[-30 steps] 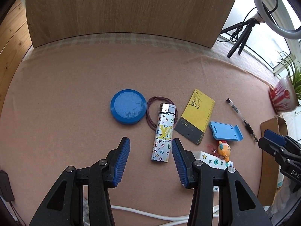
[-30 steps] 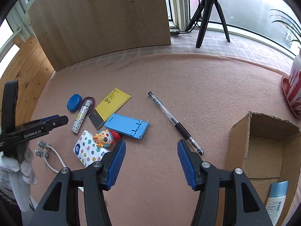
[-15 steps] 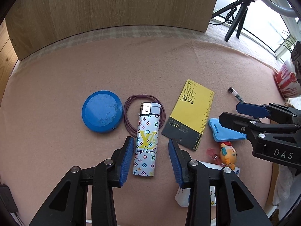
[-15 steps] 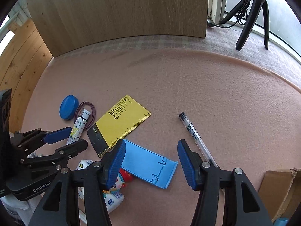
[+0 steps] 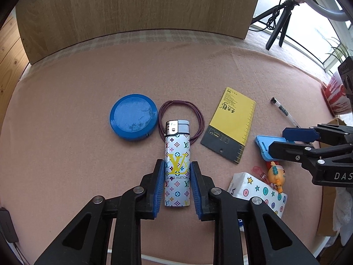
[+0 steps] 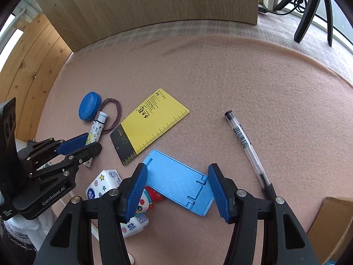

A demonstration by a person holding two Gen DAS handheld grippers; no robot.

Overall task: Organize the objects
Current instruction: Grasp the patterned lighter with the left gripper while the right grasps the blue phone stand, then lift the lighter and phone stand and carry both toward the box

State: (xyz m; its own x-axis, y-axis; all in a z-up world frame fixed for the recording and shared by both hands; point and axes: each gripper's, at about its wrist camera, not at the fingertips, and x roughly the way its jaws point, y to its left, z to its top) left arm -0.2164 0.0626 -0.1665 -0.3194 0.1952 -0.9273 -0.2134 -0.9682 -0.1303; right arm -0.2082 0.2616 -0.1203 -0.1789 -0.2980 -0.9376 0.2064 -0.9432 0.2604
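Observation:
A patterned lighter (image 5: 177,163) lies on the pink cloth, and my left gripper (image 5: 177,172) is shut on its lower half. The lighter also shows in the right wrist view (image 6: 95,130), partly hidden by the left gripper (image 6: 88,143). My right gripper (image 6: 177,176) is open, its pads on either side of a blue phone stand (image 6: 178,181) that lies flat. The right gripper shows in the left wrist view (image 5: 284,140) above the stand (image 5: 263,148).
A blue round lid (image 5: 134,117), a purple hair band (image 5: 194,114), a yellow ruler card (image 5: 233,123), a pen (image 6: 248,145), a tissue pack (image 5: 258,190) and a small toy figure (image 5: 275,174) lie around. A cardboard box (image 6: 331,225) stands at the right. A wooden board (image 5: 141,6) stands behind.
My left gripper moved forward over the lighter and closed on it. My right gripper moved left and down from the pen to straddle the blue phone stand.

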